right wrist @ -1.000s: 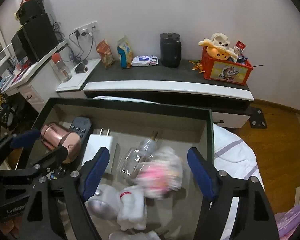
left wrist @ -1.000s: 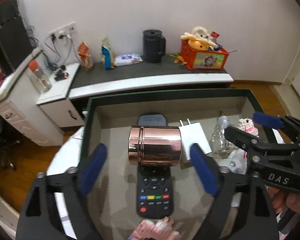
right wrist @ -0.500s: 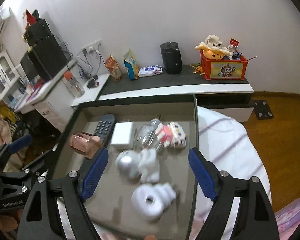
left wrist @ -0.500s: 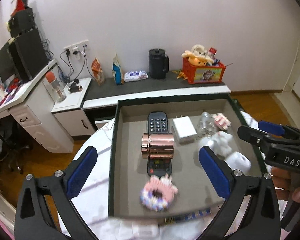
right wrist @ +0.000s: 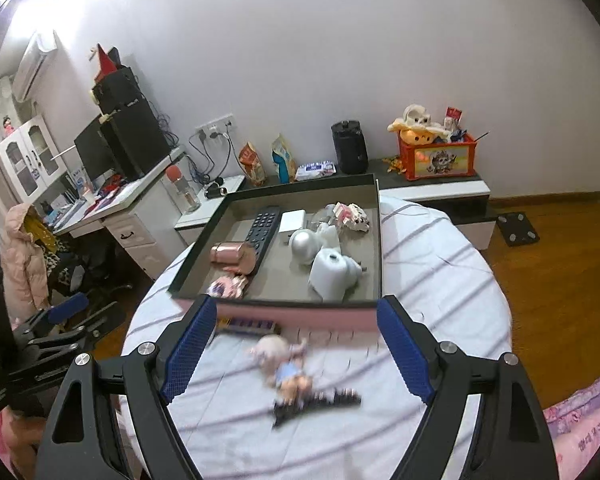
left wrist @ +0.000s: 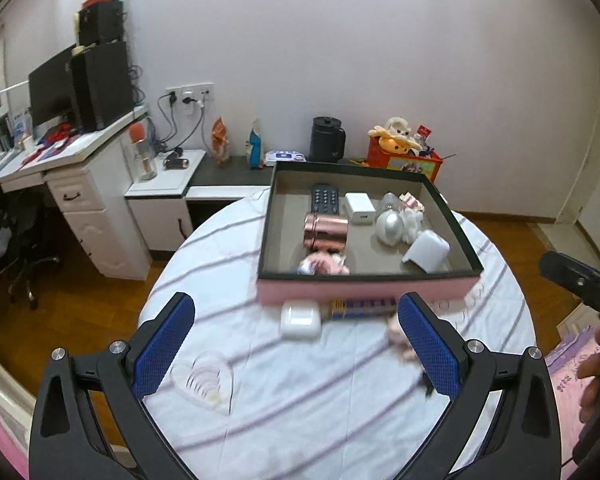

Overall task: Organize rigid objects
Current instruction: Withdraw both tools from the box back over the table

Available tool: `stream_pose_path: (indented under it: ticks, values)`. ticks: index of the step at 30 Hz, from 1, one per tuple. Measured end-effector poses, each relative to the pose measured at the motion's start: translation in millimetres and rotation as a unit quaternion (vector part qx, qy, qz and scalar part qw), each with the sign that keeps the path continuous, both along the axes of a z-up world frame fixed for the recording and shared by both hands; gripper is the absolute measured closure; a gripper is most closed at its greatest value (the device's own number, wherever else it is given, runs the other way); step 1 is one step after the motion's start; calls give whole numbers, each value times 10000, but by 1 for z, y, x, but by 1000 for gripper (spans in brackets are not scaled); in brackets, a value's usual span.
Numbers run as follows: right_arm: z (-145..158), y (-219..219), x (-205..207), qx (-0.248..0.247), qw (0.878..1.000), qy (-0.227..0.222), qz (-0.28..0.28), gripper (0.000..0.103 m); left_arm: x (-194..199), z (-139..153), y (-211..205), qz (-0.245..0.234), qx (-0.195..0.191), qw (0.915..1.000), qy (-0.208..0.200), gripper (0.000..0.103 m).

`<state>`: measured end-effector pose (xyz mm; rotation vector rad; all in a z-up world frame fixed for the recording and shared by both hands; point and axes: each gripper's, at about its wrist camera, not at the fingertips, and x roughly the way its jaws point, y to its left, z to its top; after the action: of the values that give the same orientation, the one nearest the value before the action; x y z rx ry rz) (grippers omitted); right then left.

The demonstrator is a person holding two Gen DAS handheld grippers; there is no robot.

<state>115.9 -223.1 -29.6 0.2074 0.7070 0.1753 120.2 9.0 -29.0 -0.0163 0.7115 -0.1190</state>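
Note:
A pink-sided, dark-rimmed box sits on a round table with a striped white cloth. In it lie a copper tumbler on a black remote, a white charger, a silver ball, a white holder and a pink toy. My left gripper is open and empty, back from the box. My right gripper is open and empty above a small figurine.
On the cloth in front of the box lie a white earbud case, a flat blue-purple pack, a clear heart-shaped dish and a black comb-like piece. A low cabinet and a desk stand behind the table.
Both grippers have pulled back and up from inside the box, so the whole table now shows. The objects in the box have stayed where they were.

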Motion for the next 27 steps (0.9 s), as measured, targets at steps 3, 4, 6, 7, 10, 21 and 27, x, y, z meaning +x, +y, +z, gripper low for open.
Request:
stream_pose_path:
  ticks: [3,4,6,7,10,21,27]
  values:
    - [4,5,-27,-127,9999,-79,25,19,-23,-4,3,16,-88,10000,-16,0]
    - [4,7,-33,-173,9998,-92,27,19,-30,-7,4,16,-78,10000,-5,0]
    - [1,10,-48,-258,9996,-88,23,19,-42,-13,6,47,-62,10000,47,0]
    - [-1,11,-53,-283,9996,-73,31,19,-47,-16,7,55,-79,9999,77,0]
    - [-9,12,-68,-370,9993,17,66,19,-61,-27,12,67,-128,9997,177,0]
    - [-39,13,-95,-616,9972,406,122,19,-85,-40,18,116,-204,9993,277,0]
    - [-37,19,-95,-699,9966,409,176,19,-85,-38,18,103,-152,9995,238,0]
